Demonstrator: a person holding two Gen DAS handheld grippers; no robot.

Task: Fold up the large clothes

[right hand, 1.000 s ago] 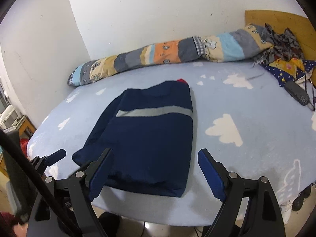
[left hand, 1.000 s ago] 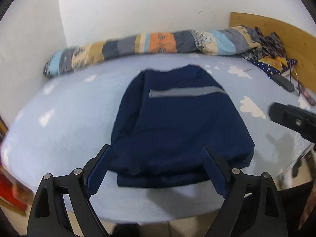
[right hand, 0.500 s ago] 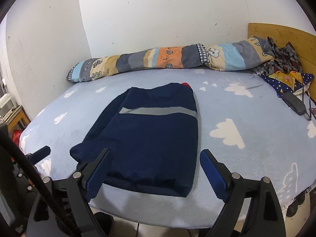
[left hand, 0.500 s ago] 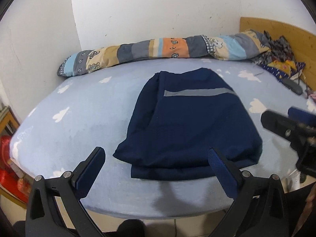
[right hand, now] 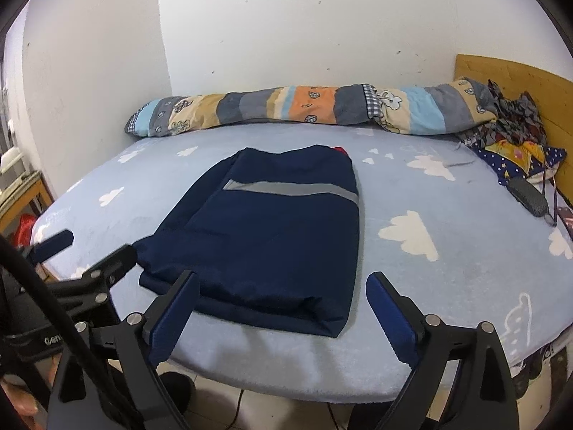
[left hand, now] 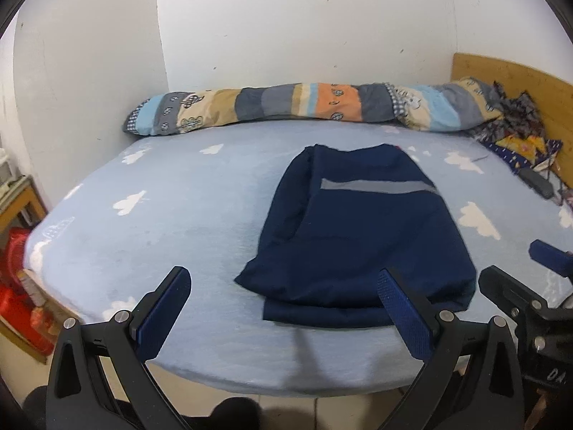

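A folded navy garment point(left hand: 358, 236) with a grey stripe lies flat on the bed point(left hand: 161, 222), its near hem close to the bed's front edge. My left gripper point(left hand: 283, 278) hovers open over that edge, left of the garment's middle, with nothing between its pads. In the right wrist view the garment point(right hand: 272, 236) lies just beyond my right gripper point(right hand: 283, 281). Its jaws are opening and hold nothing. Each gripper shows in the other's view: the right gripper point(left hand: 519, 297) at the right, the left gripper point(right hand: 89, 261) at the left.
A long patchwork bolster point(right hand: 304, 111) runs along the back wall. At the right stand a wooden headboard point(right hand: 519, 79), a heap of patterned clothes point(right hand: 512, 136) and a dark case point(right hand: 530, 197). A red bag point(left hand: 18, 286) and a wooden stand point(left hand: 21, 197) sit left of the bed.
Both grippers have drawn back from the garment's near hem and their jaws have widened. The left one has also shifted left. The garment lies as before.
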